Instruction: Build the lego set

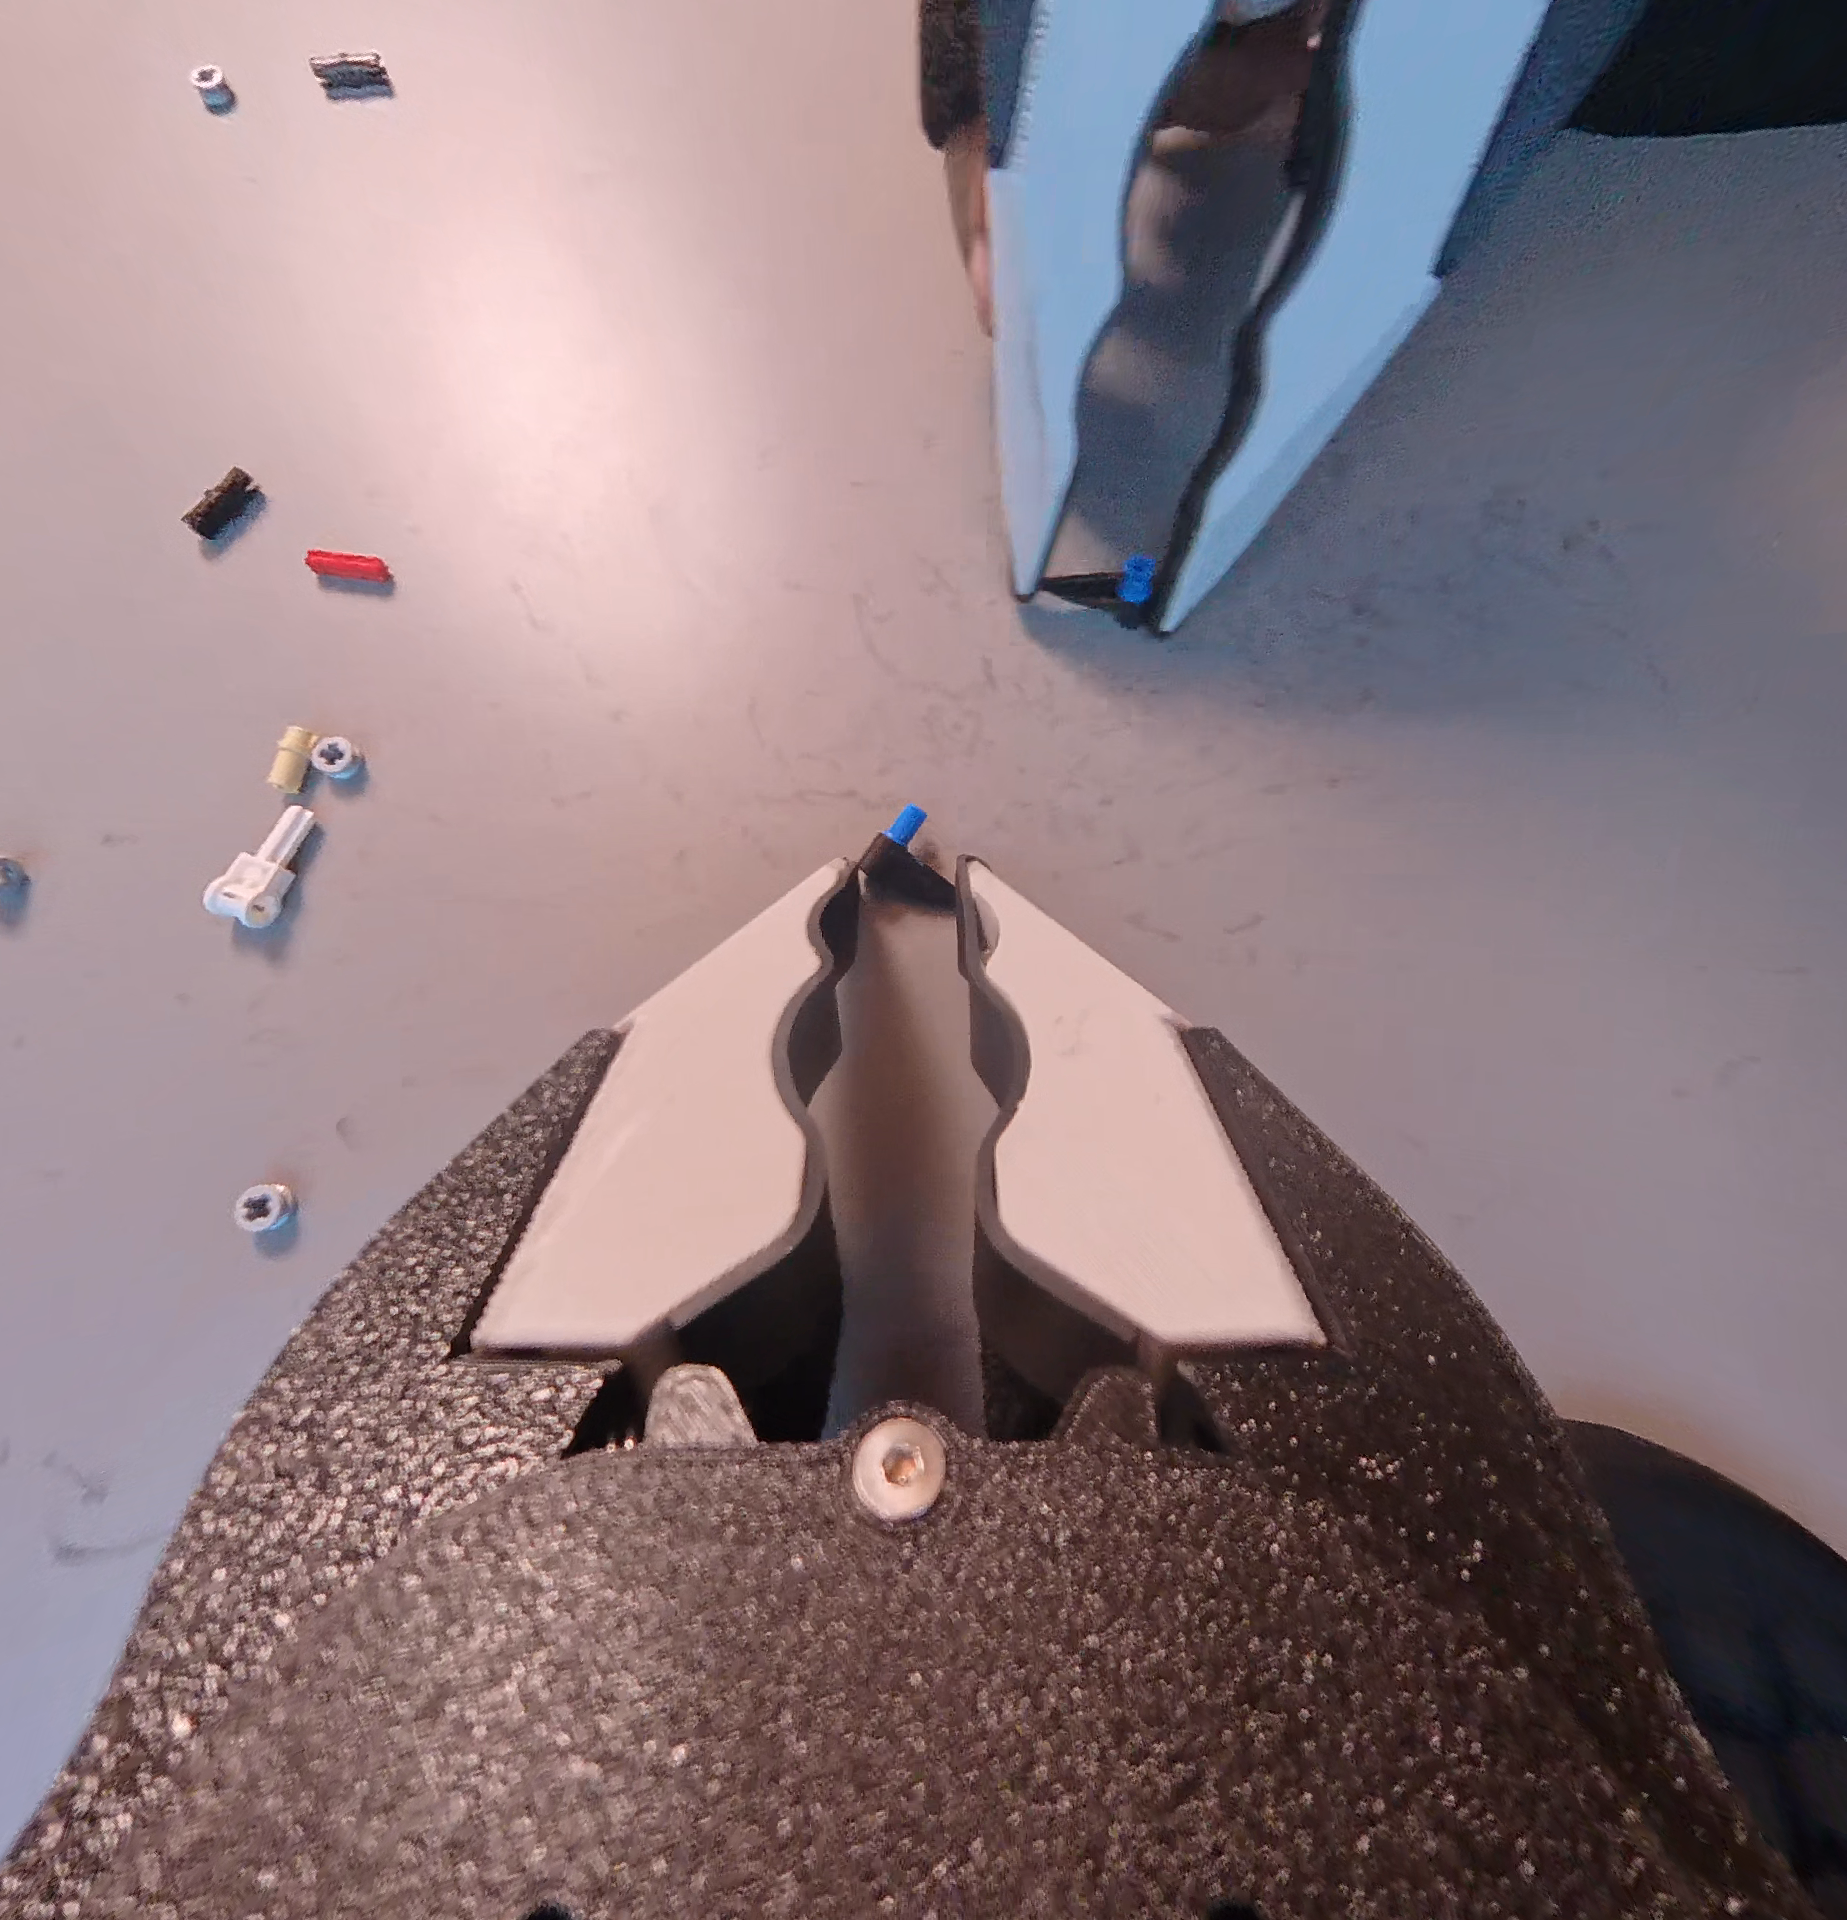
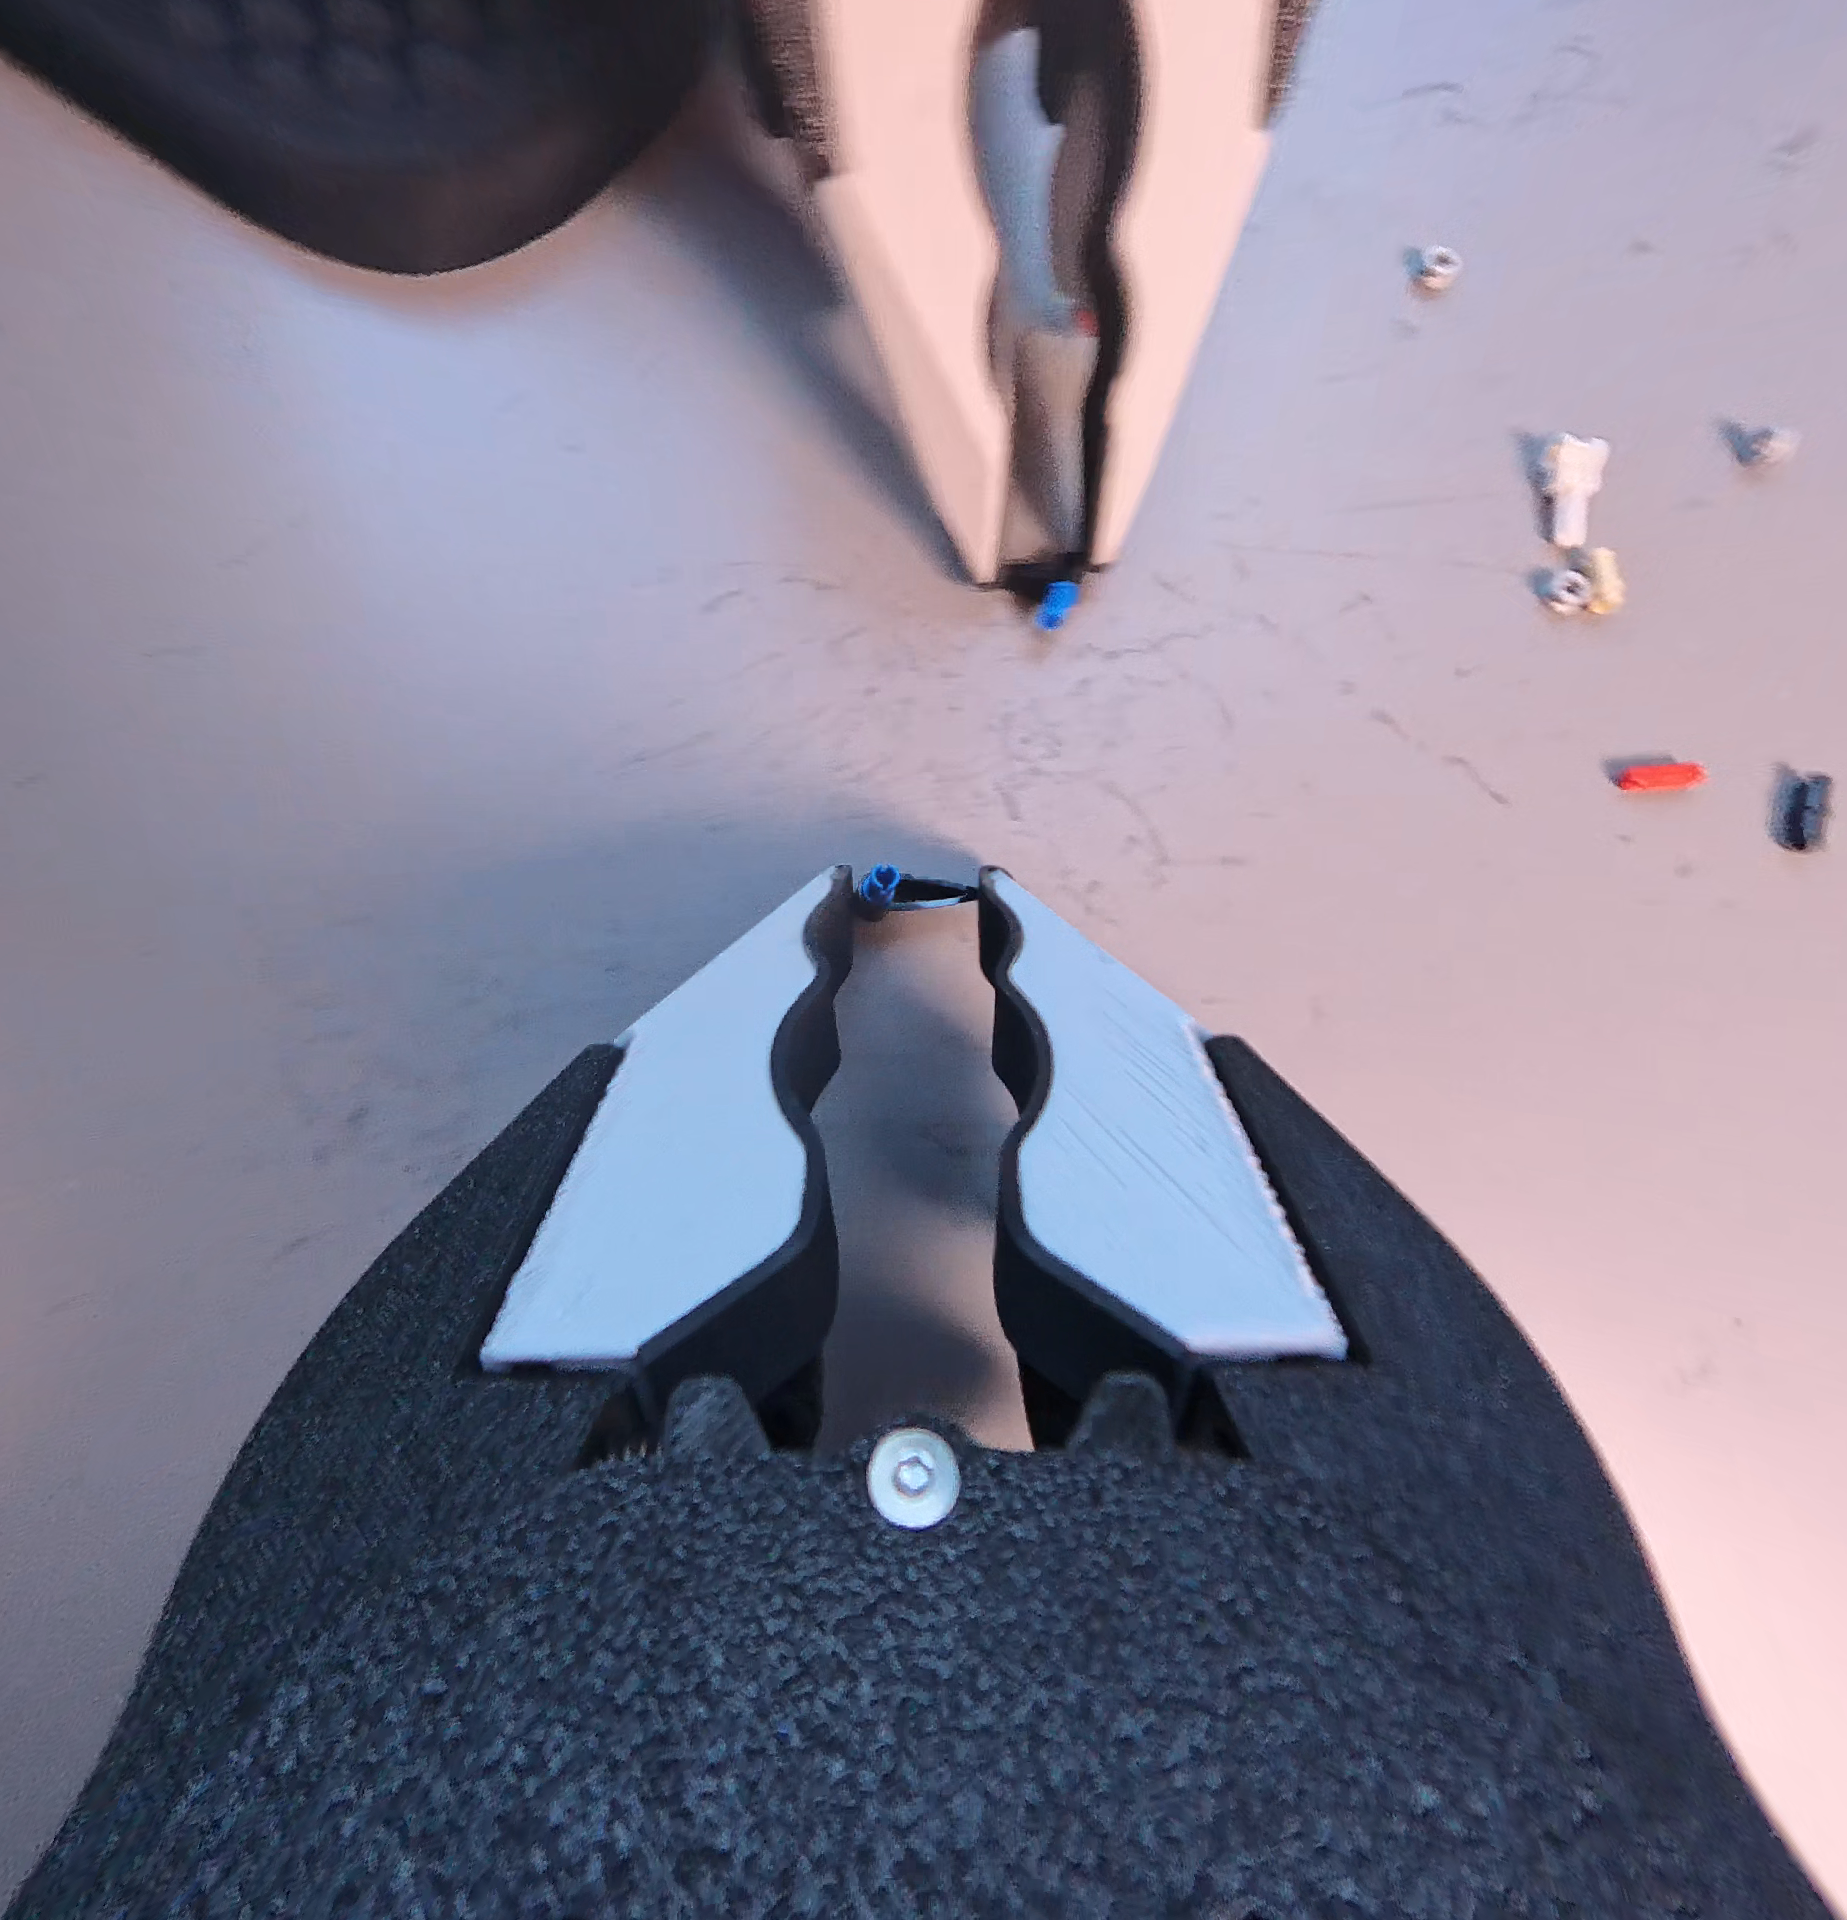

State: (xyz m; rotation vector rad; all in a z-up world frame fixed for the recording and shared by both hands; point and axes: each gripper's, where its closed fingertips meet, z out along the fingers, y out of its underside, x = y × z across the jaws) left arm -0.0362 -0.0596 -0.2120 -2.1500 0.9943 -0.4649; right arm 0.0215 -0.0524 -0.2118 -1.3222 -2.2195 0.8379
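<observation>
With both tools nearly closed over the scuffed grey table (image 1: pixel 1418 935), the left gripper (image 1: pixel 908 868) pinches a small black lego piece with a blue pin (image 1: pixel 906 826) and the right gripper (image 2: pixel 911 883) pinches a similar black-and-blue piece (image 2: pixel 877 891) at its tips. Such shallow tip grips risk a piece twisting or popping out during mating. Loose small lego parts (image 1: pixel 264 862) lie well apart to the side.

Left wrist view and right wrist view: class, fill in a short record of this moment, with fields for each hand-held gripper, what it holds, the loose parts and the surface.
left hand-held gripper: shut on a black piece with a blue peg
right hand-held gripper: shut on a second black piece with a blue peg
facing: tips point toward each other, apart
loose parts: red pin, black piece, white connector, several grey rings
surface: grey table
</observation>
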